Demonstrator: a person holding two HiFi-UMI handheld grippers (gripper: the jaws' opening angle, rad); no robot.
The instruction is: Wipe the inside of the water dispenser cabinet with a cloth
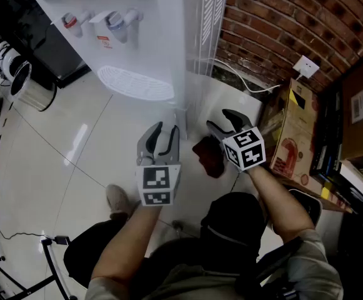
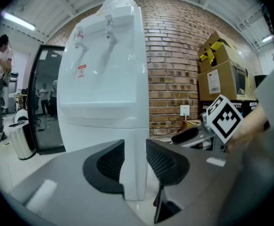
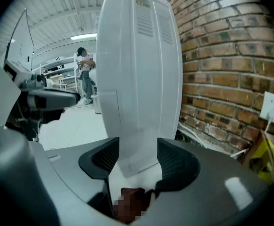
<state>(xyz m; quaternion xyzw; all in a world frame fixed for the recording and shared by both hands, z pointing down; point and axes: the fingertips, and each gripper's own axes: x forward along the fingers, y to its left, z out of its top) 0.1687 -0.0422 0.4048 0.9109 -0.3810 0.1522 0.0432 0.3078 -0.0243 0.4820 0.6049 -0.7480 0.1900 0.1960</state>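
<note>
Glossy white plastic dispenser, rough brick wall, glossy tiled floor

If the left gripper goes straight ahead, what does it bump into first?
Probably the white water dispenser: its lower corner sits right between the left gripper's open fingers, though distance is unclear.

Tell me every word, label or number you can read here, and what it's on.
Nothing is legible.
Red sticker on the water dispenser front: too small to read.
Label atop the dispenser's side panel: blurred.
White label on a cardboard box: blurred.
</note>
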